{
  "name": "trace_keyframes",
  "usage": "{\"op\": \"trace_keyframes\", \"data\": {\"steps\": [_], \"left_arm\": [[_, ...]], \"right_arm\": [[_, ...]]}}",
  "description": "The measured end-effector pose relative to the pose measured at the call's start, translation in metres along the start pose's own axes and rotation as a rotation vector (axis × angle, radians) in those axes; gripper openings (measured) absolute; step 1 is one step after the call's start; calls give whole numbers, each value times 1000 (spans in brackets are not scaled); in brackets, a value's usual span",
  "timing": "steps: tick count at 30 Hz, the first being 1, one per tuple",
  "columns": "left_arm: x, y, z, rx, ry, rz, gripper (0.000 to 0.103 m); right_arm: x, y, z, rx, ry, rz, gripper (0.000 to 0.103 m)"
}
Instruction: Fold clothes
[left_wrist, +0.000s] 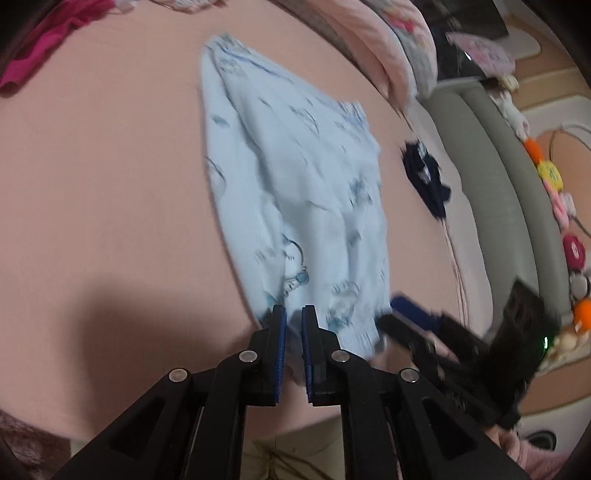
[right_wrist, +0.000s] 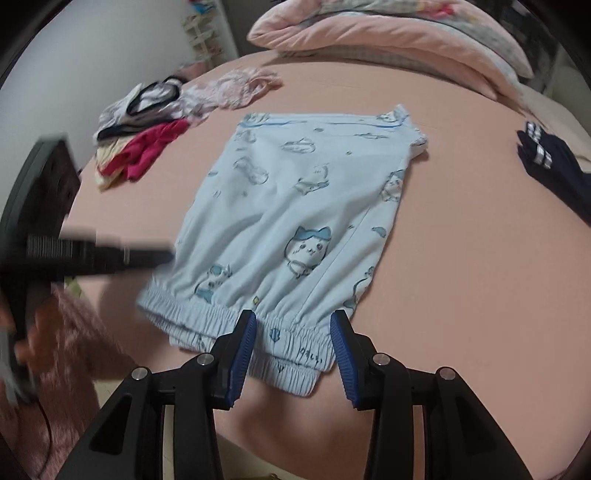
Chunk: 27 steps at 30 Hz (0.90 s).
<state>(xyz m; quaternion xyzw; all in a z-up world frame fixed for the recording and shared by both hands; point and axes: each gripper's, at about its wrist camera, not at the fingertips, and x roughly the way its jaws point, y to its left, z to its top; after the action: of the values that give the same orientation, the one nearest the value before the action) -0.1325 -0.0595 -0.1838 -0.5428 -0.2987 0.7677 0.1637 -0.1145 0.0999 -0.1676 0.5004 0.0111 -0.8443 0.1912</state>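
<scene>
One broad pink bed sheet (right_wrist: 461, 258), smooth and matte, fills both views. On it lies a pair of pale blue cotton shorts (right_wrist: 295, 206), folded flat into a rough rectangle, printed with cartoon animals and gathered at a ruched elastic waistband nearest the cameras. A plump pink pillow (right_wrist: 369, 33) sits at the far edge; a crumpled heap of mixed clothes (right_wrist: 147, 125), magenta on top, lies to the left; a small navy garment (right_wrist: 546, 166) lies well to the right. The right gripper (right_wrist: 293, 341) stands spread over the waistband, ribbed blue pads apart from the cloth. The left gripper (left_wrist: 293, 325) is nearly pressed together, pinching nothing visible.
</scene>
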Motion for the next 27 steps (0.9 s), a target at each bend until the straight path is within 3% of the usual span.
{"op": "trace_keyframes", "data": {"steps": [4, 9, 12, 13, 15, 17, 18, 19, 20, 24, 26, 27], "left_arm": [[3, -20, -6, 90, -22, 8, 7], [-9, -5, 4, -2, -94, 49, 8], [0, -13, 4, 0, -70, 19, 30], [1, -15, 2, 5, -68, 3, 44], [0, -14, -3, 23, -67, 21, 48], [1, -15, -8, 53, -66, 40, 44], [1, -21, -8, 73, -75, 52, 33], [2, -26, -9, 93, -84, 65, 6], [3, -31, -10, 112, -93, 77, 6], [-42, -63, -19, 186, -302, 147, 6], [-48, -61, -27, 139, -317, 139, 6], [-37, -54, -30, 125, -281, 158, 6]], "right_arm": [[11, -10, -3, 57, 24, -41, 48], [4, -23, -9, 101, 3, -34, 50], [-9, -29, -11, 109, -33, -35, 50], [-13, -31, -11, 110, -45, -32, 50], [-16, -36, -9, 131, -53, -22, 50], [-13, -40, -7, 154, -46, -9, 50], [-11, -41, -8, 161, -41, -5, 50], [-10, -42, -9, 163, -37, -8, 50], [-9, -42, -11, 163, -32, -11, 50], [-9, -45, -13, 174, -35, -7, 50], [-9, -45, -13, 176, -40, -6, 50], [-9, -45, -12, 175, -41, -7, 50]]}}
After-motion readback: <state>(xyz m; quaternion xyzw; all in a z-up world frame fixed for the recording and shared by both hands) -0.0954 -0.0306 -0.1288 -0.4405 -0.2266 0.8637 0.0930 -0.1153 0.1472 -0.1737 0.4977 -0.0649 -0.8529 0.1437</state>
